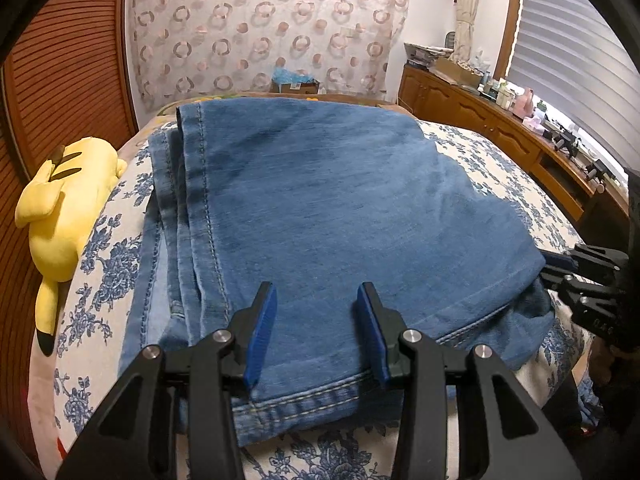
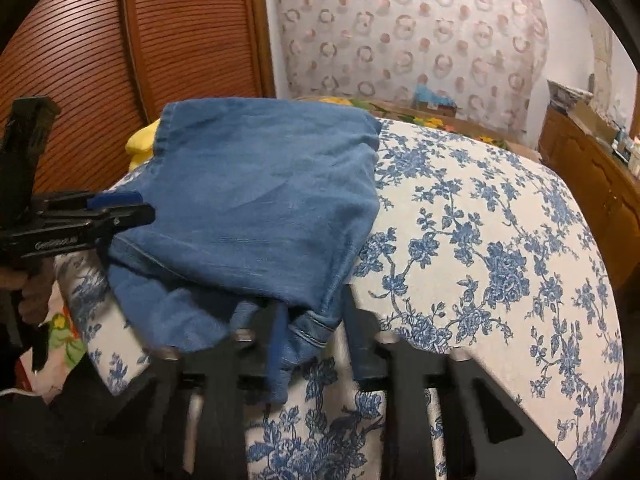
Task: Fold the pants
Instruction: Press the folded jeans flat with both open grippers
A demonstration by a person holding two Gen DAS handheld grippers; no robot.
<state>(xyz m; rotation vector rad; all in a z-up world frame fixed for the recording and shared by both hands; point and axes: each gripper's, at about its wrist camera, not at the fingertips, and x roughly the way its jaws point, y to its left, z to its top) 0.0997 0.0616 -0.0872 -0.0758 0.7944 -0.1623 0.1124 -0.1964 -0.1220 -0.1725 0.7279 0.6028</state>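
Observation:
Blue denim pants lie folded flat on the flowered bedspread, with a stitched hem along the near edge. My left gripper stands open over that near hem, its blue pads spread apart with denim under and between them. In the right wrist view the pants end in a bunched corner at the bed's near edge. My right gripper is blurred and straddles that corner, its fingers still apart. The left gripper shows at the pants' left side, and the right gripper at the pants' right corner.
A yellow plush toy lies along the left side of the bed against a slatted wooden door. A wooden dresser with clutter runs along the right. The bedspread stretches right of the pants. A hand holds the left gripper.

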